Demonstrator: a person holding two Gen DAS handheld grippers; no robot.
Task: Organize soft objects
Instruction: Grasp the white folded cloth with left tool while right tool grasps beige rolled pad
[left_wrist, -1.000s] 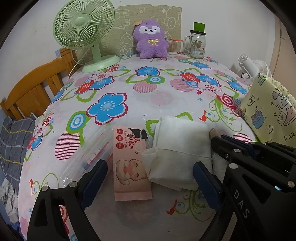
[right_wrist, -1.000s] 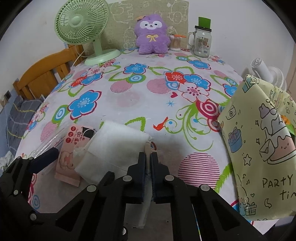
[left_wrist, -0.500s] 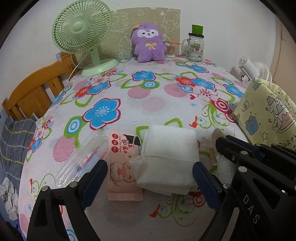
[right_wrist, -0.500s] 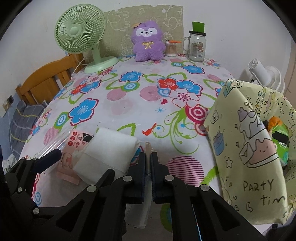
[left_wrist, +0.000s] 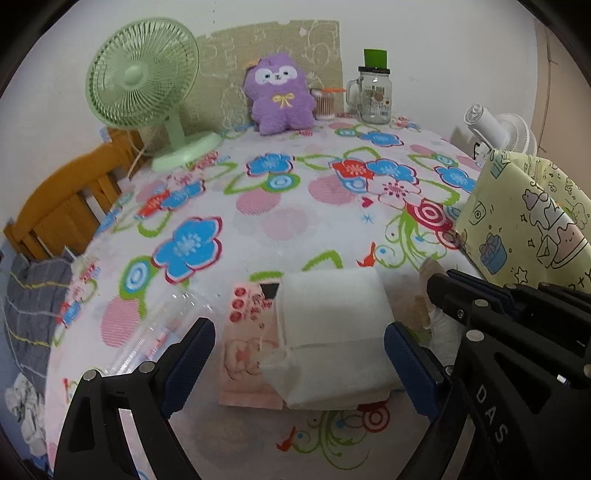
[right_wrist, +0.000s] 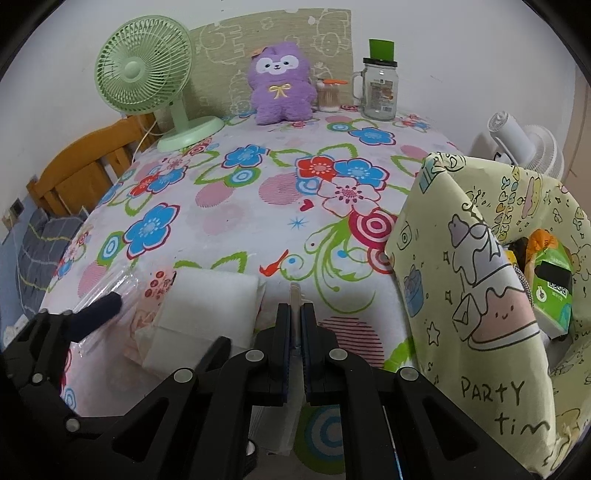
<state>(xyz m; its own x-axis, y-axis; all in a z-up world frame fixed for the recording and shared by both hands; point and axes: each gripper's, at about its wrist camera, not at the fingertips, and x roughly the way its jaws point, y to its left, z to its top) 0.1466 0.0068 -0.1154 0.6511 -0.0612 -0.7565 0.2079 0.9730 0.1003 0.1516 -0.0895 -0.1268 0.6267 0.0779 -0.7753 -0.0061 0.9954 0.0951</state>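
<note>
The left gripper (left_wrist: 299, 354) has its fingers wide apart either side of a folded white soft cloth pad (left_wrist: 332, 332) lying on a pink wipes packet (left_wrist: 245, 347) on the flowered counter (left_wrist: 288, 221). The right gripper (right_wrist: 294, 325) is clamped on a thin pale strip (right_wrist: 294, 291), beside a yellow cartoon-print bag (right_wrist: 480, 295).

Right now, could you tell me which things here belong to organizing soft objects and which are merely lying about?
Job: white folded cloth, pink wipes pack, yellow bag, purple plush toy.
Lying about: green fan, glass jar, cotton swabs, wooden chair.
</note>
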